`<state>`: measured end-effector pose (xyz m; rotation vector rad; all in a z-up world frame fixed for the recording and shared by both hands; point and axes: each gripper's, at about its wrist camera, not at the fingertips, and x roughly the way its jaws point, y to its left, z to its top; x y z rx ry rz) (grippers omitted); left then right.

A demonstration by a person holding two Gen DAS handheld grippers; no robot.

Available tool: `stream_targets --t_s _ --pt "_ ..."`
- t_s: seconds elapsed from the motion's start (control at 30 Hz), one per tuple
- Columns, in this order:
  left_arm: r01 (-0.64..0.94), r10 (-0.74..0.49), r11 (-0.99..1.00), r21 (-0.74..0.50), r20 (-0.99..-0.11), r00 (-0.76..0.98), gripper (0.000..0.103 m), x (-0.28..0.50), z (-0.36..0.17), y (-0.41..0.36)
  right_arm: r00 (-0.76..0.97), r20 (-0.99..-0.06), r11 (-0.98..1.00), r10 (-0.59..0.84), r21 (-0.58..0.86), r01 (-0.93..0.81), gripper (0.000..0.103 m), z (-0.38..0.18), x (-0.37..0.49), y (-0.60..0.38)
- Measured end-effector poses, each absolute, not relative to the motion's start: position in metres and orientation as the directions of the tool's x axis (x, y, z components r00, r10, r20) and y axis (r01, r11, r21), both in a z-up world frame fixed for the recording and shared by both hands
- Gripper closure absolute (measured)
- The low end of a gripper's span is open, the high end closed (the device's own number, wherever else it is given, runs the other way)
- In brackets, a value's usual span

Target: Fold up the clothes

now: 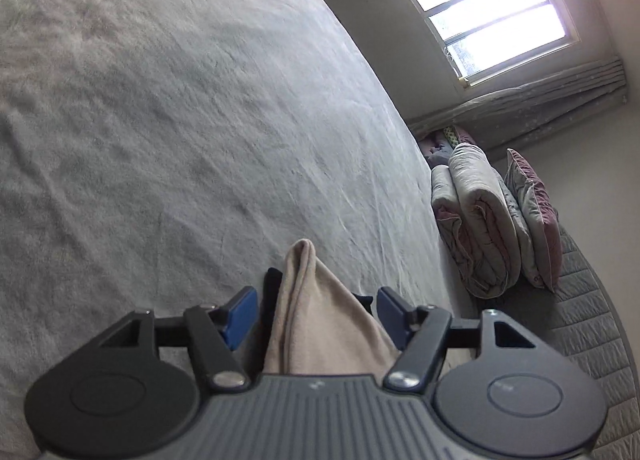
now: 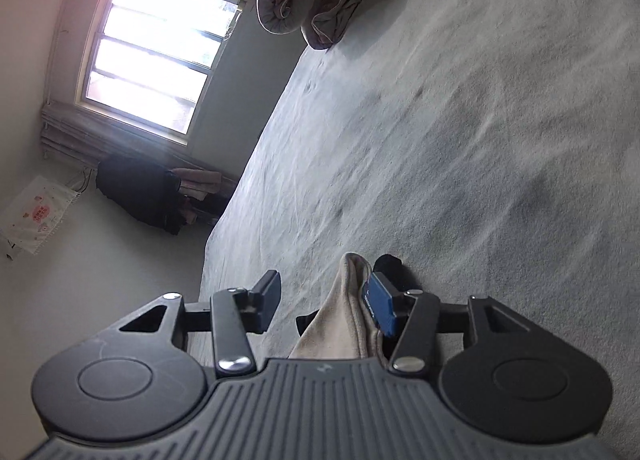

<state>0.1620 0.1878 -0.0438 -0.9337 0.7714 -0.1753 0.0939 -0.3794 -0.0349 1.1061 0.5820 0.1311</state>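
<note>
Framing beige garment (image 1: 320,324), both tongs apparently open; bed (image 1: 180,120) clear ahead.

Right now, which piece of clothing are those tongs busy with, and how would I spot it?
Find the big grey bed. Just above it, between the blue pads of the left tongs, hangs a fold of beige cloth; the same cloth shows by the right tongs. It is the only pale beige piece, unlike the grey rolled quilts by the window.
</note>
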Motion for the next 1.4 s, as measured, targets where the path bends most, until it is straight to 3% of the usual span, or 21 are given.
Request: stream_targets --t_s 0.23,0.5,0.67,0.77,0.9,1.0,1.1,1.4 --pt "-0.287 -0.470 0.560 -0.777 -0.583 0.663 0.035 0.120 -0.046 0.186 0.803 -0.482 0.507 0.349 0.818 0.271 0.049 -0.031 0.067 -0.360" --pt "-0.338 -0.554 0.461 -0.821 -0.564 0.613 0.034 0.089 -0.078 0.156 0.786 -0.560 0.426 0.264 0.798 0.425 0.049 -0.038 0.033 -0.341" --pt "-0.343 -0.512 0.401 -0.850 -0.518 0.685 0.035 0.091 -0.094 0.152 0.769 -0.528 0.429 0.360 0.826 0.366 0.048 -0.052 0.048 -0.318" --pt "-0.343 -0.462 0.388 -0.856 -0.502 0.731 0.036 0.096 -0.096 0.150 0.786 -0.517 0.410 0.338 0.833 0.371 0.048 -0.066 0.064 -0.316" --pt "-0.350 -0.370 0.421 -0.837 -0.510 0.776 0.043 0.106 -0.096 0.141 0.829 -0.469 0.350 0.304 0.865 0.360 0.050 -0.078 0.081 -0.330" --pt "-0.364 -0.310 0.438 -0.822 -0.518 0.797 0.065 0.110 -0.095 0.139 0.852 -0.447 0.372 0.273 0.865 0.335 0.059 -0.079 0.085 -0.337" --pt "-0.361 -0.309 0.458 -0.813 -0.526 0.792 0.074 0.101 -0.086 0.144 0.849 -0.456 0.371 0.266 0.862 0.346 0.070 -0.082 0.084 -0.339" --pt "-0.351 -0.304 0.515 -0.782 -0.550 0.778 0.078 0.075 -0.061 0.159 0.833 -0.516 0.453 0.203 0.803 0.387 0.074 -0.044 0.046 -0.314"
